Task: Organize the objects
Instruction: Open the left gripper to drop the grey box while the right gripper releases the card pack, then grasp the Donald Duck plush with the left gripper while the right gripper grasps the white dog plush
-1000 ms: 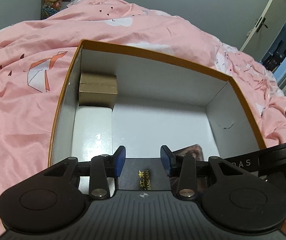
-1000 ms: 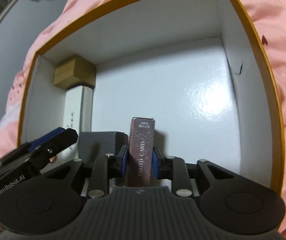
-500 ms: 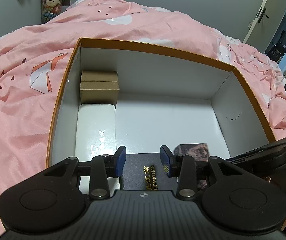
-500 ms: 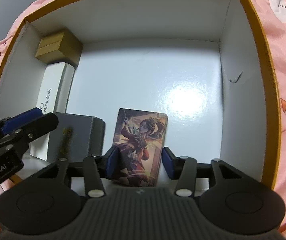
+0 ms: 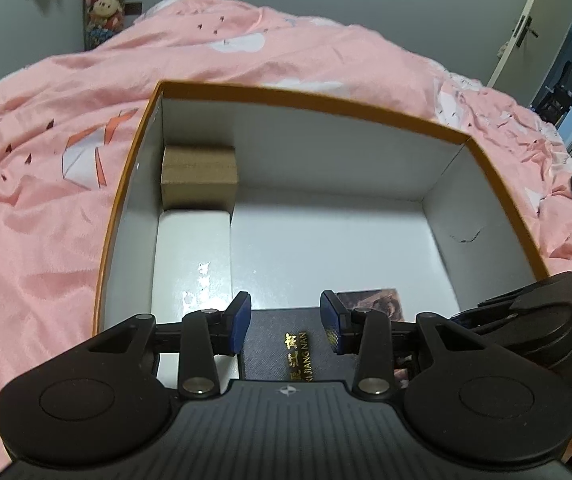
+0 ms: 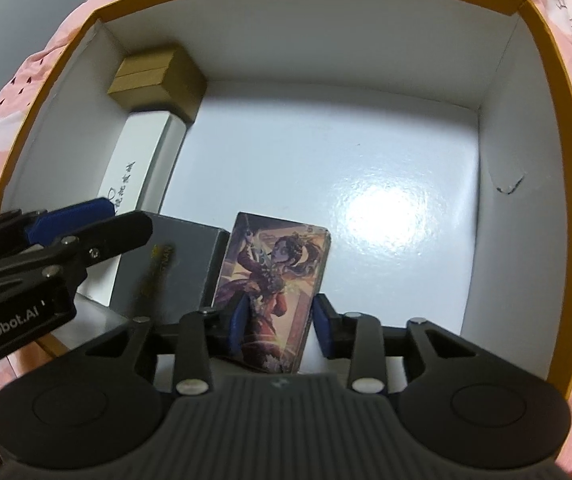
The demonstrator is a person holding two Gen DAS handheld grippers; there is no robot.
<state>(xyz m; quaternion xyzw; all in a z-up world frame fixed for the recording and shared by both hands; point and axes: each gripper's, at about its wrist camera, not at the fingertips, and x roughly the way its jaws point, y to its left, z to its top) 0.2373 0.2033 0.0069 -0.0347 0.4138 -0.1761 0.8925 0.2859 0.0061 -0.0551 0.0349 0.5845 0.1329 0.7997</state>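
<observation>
1. 4 small packs sit inside the large box, an open cardboard carton with white walls, a glossy white floor and an orange rim, resting on a soft, rumpled pink duvet.
2. Along the box's left wall stands a plain brown carton in the far corner, matte and blocky, with a long white box, smooth and glossy with small lettering, touching it on the near side.
3. Next comes the dark grey box, matte with gilt lettering, near the front wall. The left gripper hangs over it, blue pads parted to either side of it and clear of its sides, gripping nothing.
4. Just right of the grey box lies the photo card pack, a slim, glossy rectangle with a printed figure, face up on the floor and close against the grey box.
5. The right gripper straddles the pack's near end. Its jaws have just been opening, then easing in a little, and a clear gap shows beside the right pad, so I judge the pack released, not clamped.
6. The step in hand looks like placing the card pack; it seems done. The next move calls for lifting the right gripper straight up without dragging the pack, since the slick floor would let it slide, then fetching another item for the bare right half of the box.
</observation>
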